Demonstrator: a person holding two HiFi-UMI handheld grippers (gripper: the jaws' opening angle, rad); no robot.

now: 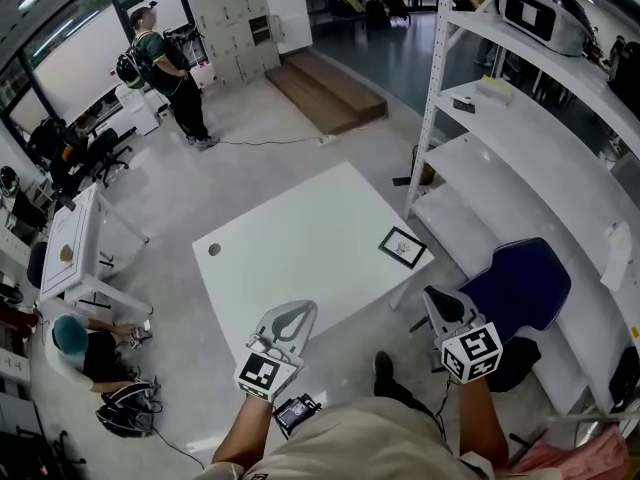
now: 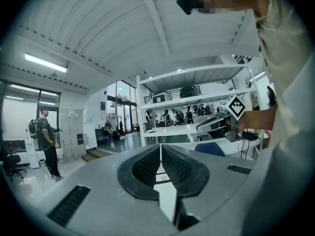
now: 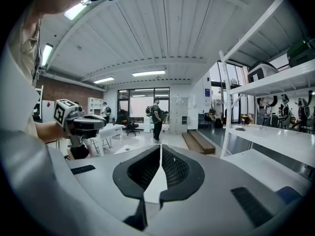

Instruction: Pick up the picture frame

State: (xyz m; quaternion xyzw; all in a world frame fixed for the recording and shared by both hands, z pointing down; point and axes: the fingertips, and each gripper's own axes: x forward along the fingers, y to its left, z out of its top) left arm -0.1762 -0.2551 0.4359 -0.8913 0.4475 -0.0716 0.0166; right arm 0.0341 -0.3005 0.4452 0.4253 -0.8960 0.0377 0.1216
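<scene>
Closest in, the left gripper [image 1: 296, 315] is hovering over the near edge of the white bench [image 1: 300, 238], its jaws pressed together with nothing between them. The right gripper [image 1: 433, 298] is hanging level with it off the bench's side, over the floor. Its jaws are likewise meeting at the tips and holding nothing. Both are pointing roughly forward and only slightly downward.

Ahead of the right gripper and a little to its left, the picture frame [image 1: 402, 247] is lying flat on the bench close to the corner, well apart from both grippers. From the left gripper it is sitting ahead and off to the right. It is a dark-edged frame with a pale mat, and nothing else is lying near it.

Just to the right of the right gripper a blue chair [image 1: 520, 283] is standing, and beyond it white shelving [image 1: 520, 158] is running away along that side. Far ahead of the left gripper a person with a backpack [image 1: 160, 63] is standing on the open floor.

The step in hand looks like the reach, with no grasp begun. Next, I judge, the right gripper, being nearer, needs to spread its jaws, tip downward and come in over the frame's edge. Because the frame is lying flat, one jaw will probably have to work under a side, or the frame be nudged to the bench corner, and the left gripper could be steadying it
</scene>
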